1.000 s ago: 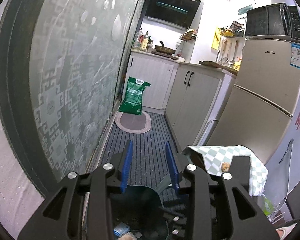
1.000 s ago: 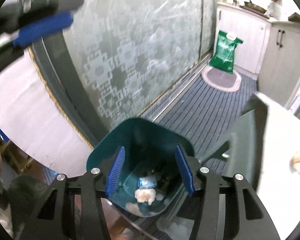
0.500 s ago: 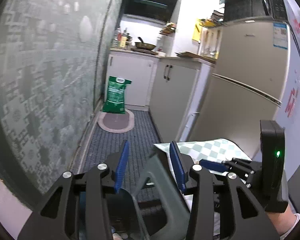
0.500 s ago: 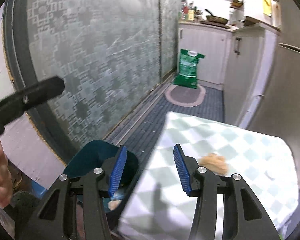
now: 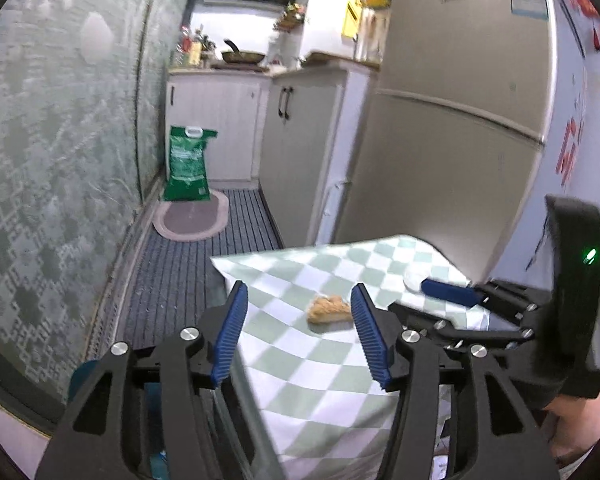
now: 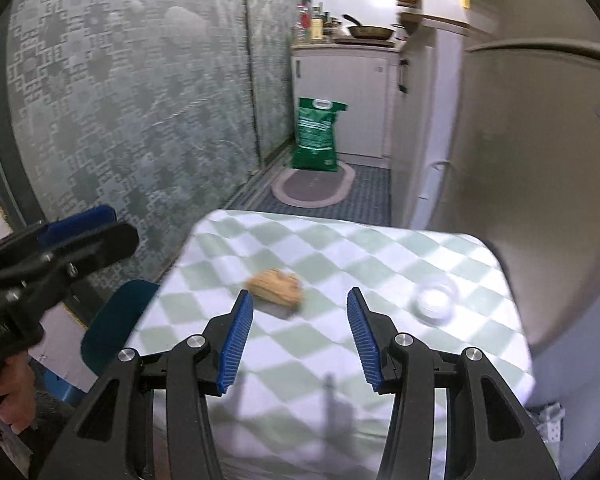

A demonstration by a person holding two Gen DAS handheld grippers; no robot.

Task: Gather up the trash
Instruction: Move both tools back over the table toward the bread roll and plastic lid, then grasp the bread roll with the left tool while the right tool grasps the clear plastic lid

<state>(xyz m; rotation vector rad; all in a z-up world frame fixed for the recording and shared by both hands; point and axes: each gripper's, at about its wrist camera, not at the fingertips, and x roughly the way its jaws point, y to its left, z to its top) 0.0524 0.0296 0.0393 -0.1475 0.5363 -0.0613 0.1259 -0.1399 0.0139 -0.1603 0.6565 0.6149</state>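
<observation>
A tan crumpled scrap of trash (image 6: 276, 287) lies on the green-and-white checked tablecloth (image 6: 340, 360); it also shows in the left wrist view (image 5: 327, 309). A small clear round lid or cup (image 6: 436, 300) lies to its right. My right gripper (image 6: 300, 336) is open and empty, just short of the scrap. My left gripper (image 5: 298, 336) is open and empty at the table's left edge. The teal trash bin (image 6: 114, 320) stands low beside the table's left side, mostly hidden.
A patterned glass sliding door (image 6: 140, 100) runs along the left. A fridge (image 5: 460, 120) stands right behind the table. A green bag (image 6: 316, 134) and an oval mat (image 6: 312, 186) lie on the striped floor by white cabinets (image 5: 300, 140).
Both grippers have risen from over the teal bin to above the table. The bin has dropped out of the middle of both views and the scrap now lies between the fingers.
</observation>
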